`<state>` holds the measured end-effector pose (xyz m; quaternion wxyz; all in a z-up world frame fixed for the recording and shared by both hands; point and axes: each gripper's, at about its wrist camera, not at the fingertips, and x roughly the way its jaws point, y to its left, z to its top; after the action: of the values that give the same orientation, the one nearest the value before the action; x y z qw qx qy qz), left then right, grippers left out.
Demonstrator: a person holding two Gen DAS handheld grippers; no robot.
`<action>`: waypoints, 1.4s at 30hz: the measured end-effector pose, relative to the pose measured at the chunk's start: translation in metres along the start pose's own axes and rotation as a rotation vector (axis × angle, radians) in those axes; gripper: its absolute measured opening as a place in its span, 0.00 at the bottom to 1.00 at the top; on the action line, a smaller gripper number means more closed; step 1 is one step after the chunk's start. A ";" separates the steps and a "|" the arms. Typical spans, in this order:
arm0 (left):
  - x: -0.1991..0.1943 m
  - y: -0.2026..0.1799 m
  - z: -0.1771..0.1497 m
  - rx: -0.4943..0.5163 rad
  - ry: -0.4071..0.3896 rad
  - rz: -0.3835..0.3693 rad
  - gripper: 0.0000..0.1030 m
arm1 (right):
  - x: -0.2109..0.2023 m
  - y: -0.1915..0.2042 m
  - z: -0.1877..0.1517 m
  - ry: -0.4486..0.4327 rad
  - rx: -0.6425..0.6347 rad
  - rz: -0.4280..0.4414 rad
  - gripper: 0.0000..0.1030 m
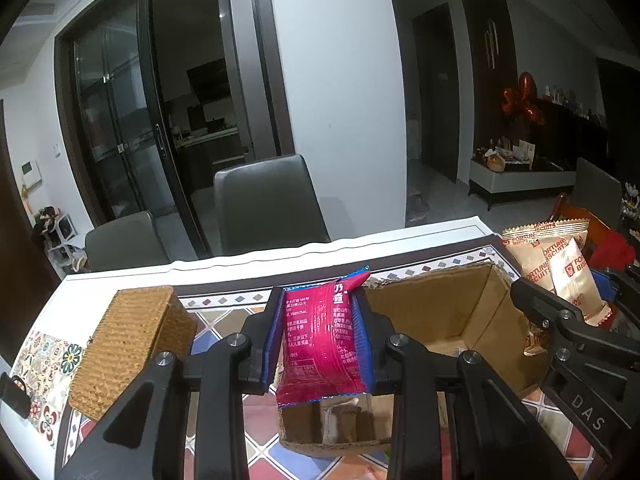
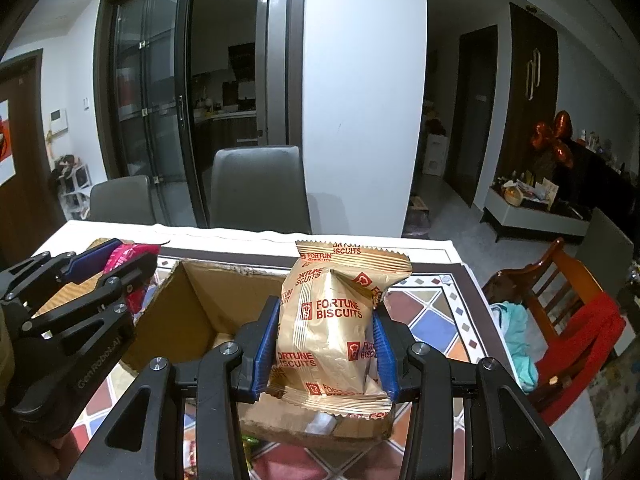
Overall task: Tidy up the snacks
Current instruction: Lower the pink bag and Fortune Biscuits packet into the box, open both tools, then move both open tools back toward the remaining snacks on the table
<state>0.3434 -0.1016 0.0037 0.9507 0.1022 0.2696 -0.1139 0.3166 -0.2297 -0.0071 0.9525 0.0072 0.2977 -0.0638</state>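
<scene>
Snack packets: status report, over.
Left hand-held gripper shut on red packet. Right hand-held gripper shut on biscuit packet. Both over open box. Nothing in the way.

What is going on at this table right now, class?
A person is sorting snacks with a handheld gripper in each hand. The left gripper is shut on a red snack packet, and the right gripper is shut on a gold Fortune Biscuits packet. Both packets are held above an open cardboard box on the patterned tablecloth. Neither has been dropped in yet. A woven box sits to the left.
</scene>
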 end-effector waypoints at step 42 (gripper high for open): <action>-0.056 0.020 -0.007 -0.018 -0.044 0.051 0.70 | -0.050 0.006 -0.001 -0.079 -0.003 -0.034 0.74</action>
<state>0.2988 -0.0715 0.0310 0.9598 0.0981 0.2471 -0.0896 0.2766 -0.2177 0.0206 0.9622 -0.0016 0.2602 -0.0797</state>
